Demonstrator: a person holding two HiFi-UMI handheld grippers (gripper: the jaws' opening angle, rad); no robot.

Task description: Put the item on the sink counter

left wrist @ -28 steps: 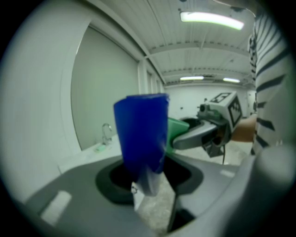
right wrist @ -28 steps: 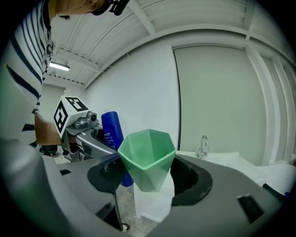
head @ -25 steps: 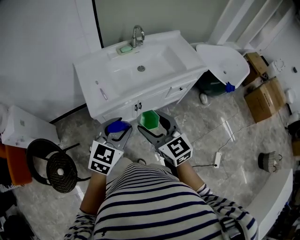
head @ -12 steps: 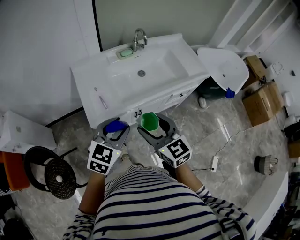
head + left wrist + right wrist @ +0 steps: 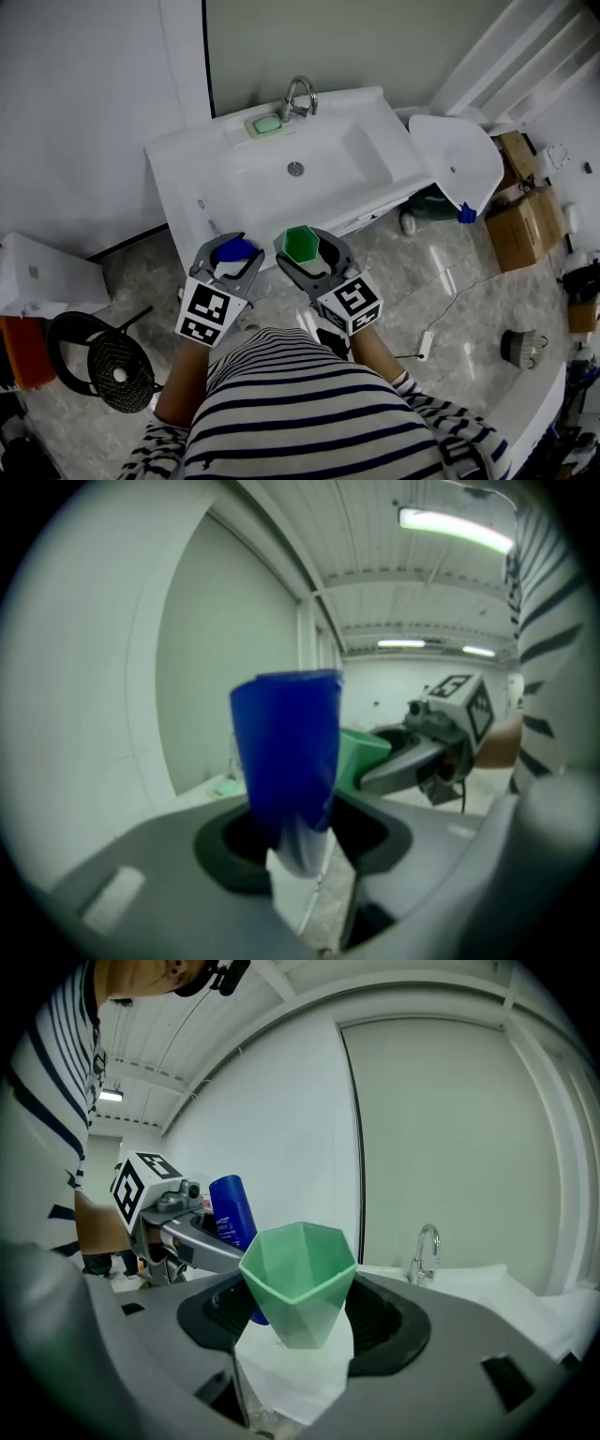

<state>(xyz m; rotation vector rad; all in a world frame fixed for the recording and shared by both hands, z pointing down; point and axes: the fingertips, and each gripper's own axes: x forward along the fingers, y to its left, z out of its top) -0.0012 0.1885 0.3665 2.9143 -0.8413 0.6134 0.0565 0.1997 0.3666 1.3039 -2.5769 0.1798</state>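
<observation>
The room was a bathroom with a pale, glossy stone floor [image 5: 469, 281] and white walls. Against the far wall stood a white vanity whose worktop [image 5: 183, 173] had a sunken basin in its middle. A chrome faucet [image 5: 300, 94] rose at the back edge, with a green soap dish [image 5: 268, 124] just beside it. To the right of the vanity a loose white basin [image 5: 457, 159] leaned upright. Cardboard boxes [image 5: 525, 225] lay on the floor beyond it. At the lower left stood a black round stool [image 5: 112, 352].

A person in a striped shirt [image 5: 309, 412] stood facing the vanity, with both tools held out side by side, close to the front edge of the worktop.

The left tool [image 5: 232, 251] was clenched on a blue bottle [image 5: 234, 249]. In the left gripper view the bottle stood upright between the jaws, blue above and whitish lower down, pinched near its base.

The right tool [image 5: 302, 246] was grasping a green cup [image 5: 301, 243] with faceted sides. In the right gripper view the cup sat upright, mouth up, gripped low between the jaws.

Both things were up in the air, carried by the tools. In the head view the bottle overlapped the worktop's front edge, while the cup showed just in front of it. Neither rested on the worktop. The bottle and the cup were near each other but apart.
</observation>
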